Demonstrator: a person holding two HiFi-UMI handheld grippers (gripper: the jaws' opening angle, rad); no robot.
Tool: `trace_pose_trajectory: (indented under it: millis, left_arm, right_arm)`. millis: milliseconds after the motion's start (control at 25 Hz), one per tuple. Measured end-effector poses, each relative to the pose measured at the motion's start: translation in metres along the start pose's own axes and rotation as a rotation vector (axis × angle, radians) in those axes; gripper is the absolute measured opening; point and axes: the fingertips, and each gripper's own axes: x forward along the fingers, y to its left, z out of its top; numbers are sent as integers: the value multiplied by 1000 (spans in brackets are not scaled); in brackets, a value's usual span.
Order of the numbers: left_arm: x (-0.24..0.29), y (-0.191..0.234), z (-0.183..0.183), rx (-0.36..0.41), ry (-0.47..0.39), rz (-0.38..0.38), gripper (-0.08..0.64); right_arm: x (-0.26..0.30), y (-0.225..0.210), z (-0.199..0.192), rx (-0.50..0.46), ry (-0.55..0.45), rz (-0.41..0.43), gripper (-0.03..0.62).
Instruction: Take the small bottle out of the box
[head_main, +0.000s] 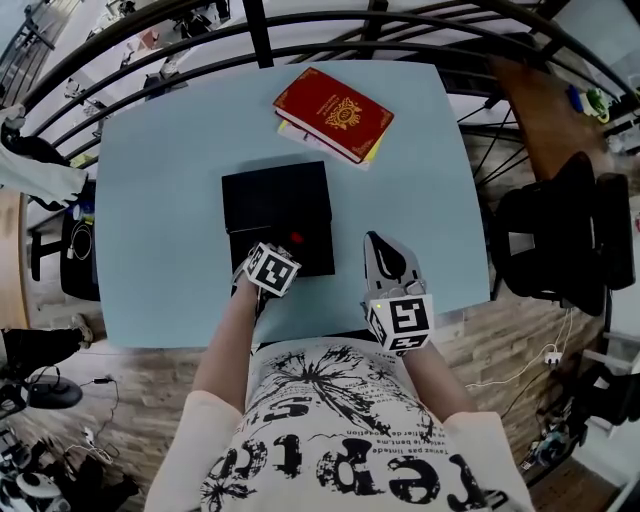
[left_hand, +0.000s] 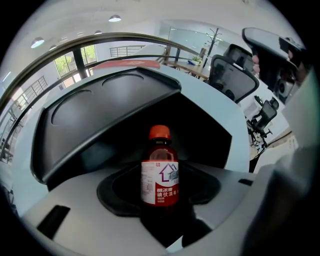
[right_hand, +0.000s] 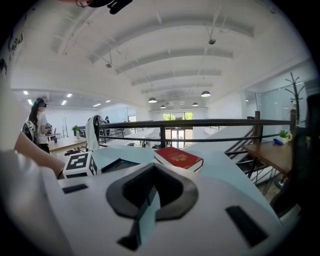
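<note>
Left claw (left_hand: 159, 212) wide apart around upright small bottle (left_hand: 160, 172); right claw (right_hand: 149, 196) together, empty.

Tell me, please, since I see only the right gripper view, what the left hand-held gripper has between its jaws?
Observer: A small brown bottle sits between the jaws of the left hand-held gripper; whether they grip it, I cannot tell.
Operator: Is it out of the box yet?
Observer: Apparently not: in the head view its red cap lies over the near part of the black box.
</note>
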Motion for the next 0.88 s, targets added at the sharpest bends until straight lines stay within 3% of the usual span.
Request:
trace_pose_trajectory:
  millis: [240, 360, 600, 880]
  left_arm:
    - [-18, -8, 0, -14, -35, -39, 232]
    - [-40, -10, 10, 10, -101, -32, 232]
    - [-97, -6, 38, 11, -338, 29, 232]
    - [-196, 12, 71, -28, -677, 140, 232]
  right_arm:
    - [-6, 14, 6, -11, -2, 24, 11]
    - [-8, 21, 11, -19, -10, 32, 11]
    - [-6, 35, 28, -45, -53, 46, 11]
    - [-1, 71, 58, -130, -131, 132, 11]
